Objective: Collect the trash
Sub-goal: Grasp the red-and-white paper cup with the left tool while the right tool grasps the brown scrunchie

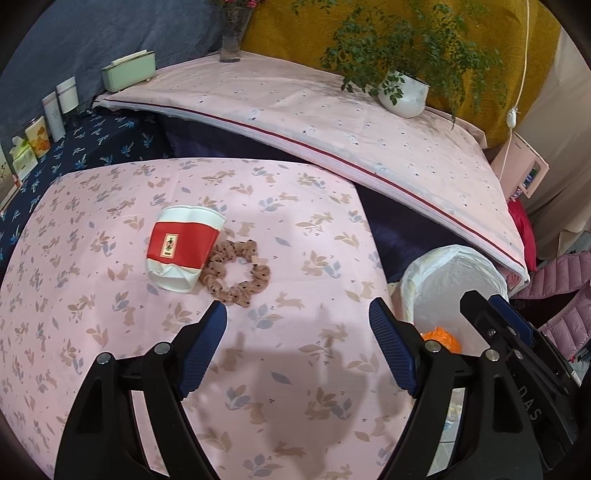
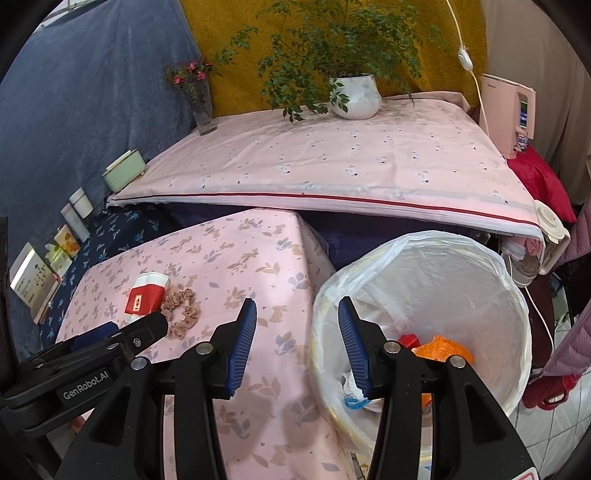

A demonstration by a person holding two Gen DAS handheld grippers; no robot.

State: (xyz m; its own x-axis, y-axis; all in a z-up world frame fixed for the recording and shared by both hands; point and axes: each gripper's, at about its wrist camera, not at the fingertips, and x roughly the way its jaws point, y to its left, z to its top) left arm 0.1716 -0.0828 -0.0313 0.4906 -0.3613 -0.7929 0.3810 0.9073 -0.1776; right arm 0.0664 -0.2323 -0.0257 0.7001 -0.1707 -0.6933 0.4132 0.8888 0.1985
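Note:
A crushed paper cup (image 1: 184,248) with a red sleeve lies on its side on the pink rabbit-print table (image 1: 110,332), touching a brown dotted scrunchie (image 1: 236,273). My left gripper (image 1: 298,314) hovers open just in front of the scrunchie, nothing between its blue pads. My right gripper (image 2: 297,308) is open and empty above the table's edge, beside the rim of the white-lined trash bin (image 2: 513,295). Orange and red trash (image 2: 443,349) lies in the bin. The cup (image 2: 146,295), the scrunchie (image 2: 183,314) and the left gripper (image 2: 110,332) show at left in the right wrist view.
A higher table with a pale pink cloth (image 1: 332,118) stands behind, bearing a potted plant (image 1: 402,92), a glass vase (image 1: 232,33) and a green box (image 1: 127,74). Boxes and tubes (image 1: 48,118) line the left. A pink jacket (image 1: 561,295) and a pink appliance (image 2: 509,110) stand at right.

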